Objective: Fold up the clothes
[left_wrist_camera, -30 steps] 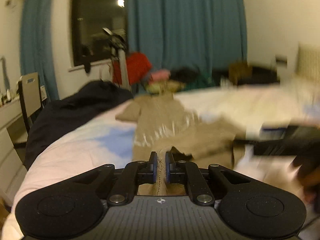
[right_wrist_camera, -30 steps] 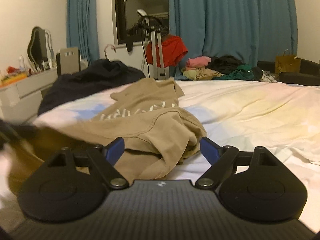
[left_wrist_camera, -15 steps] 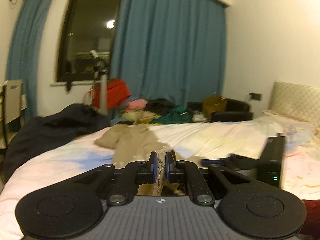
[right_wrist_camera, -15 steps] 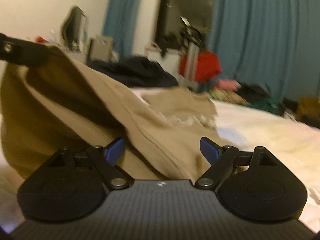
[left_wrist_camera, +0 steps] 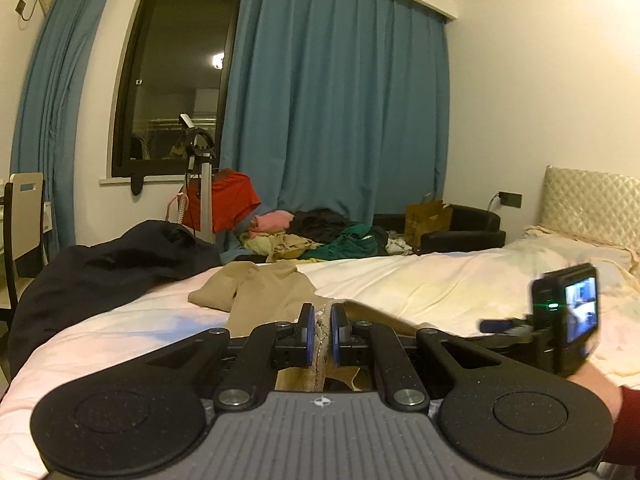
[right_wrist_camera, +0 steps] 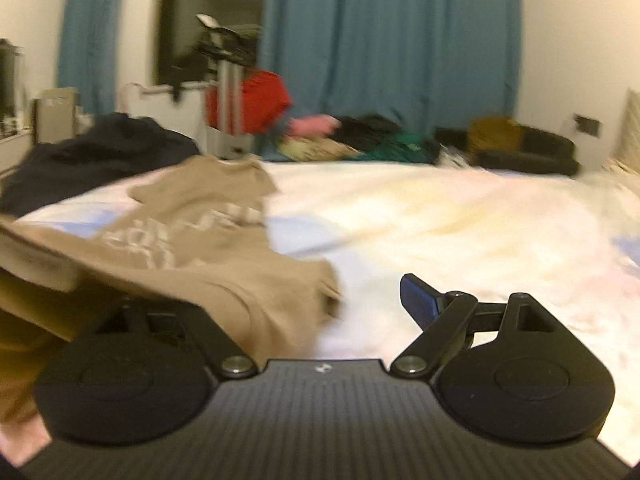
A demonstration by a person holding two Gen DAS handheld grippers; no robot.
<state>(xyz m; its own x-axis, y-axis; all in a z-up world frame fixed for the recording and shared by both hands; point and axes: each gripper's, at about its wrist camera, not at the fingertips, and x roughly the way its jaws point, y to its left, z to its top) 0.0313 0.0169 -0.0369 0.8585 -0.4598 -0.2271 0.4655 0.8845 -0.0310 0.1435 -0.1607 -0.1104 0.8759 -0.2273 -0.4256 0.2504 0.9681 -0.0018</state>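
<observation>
A dark garment (left_wrist_camera: 100,264) lies heaped at the bed's (left_wrist_camera: 440,292) left edge. Beside it, the tan shirt (left_wrist_camera: 260,292) spreads across the bed, its far part flat, its near hem lifted. The left gripper (left_wrist_camera: 320,328) has its jaws pinched tight on that ribbed hem. Further right, the right gripper (right_wrist_camera: 320,300) has its jaws spread wide, the shirt's near edge draped over its left finger.

Bare bedsheet (right_wrist_camera: 460,216) lies open rightward (dark garment pile (left_wrist_camera: 108,264) blocks left).
</observation>
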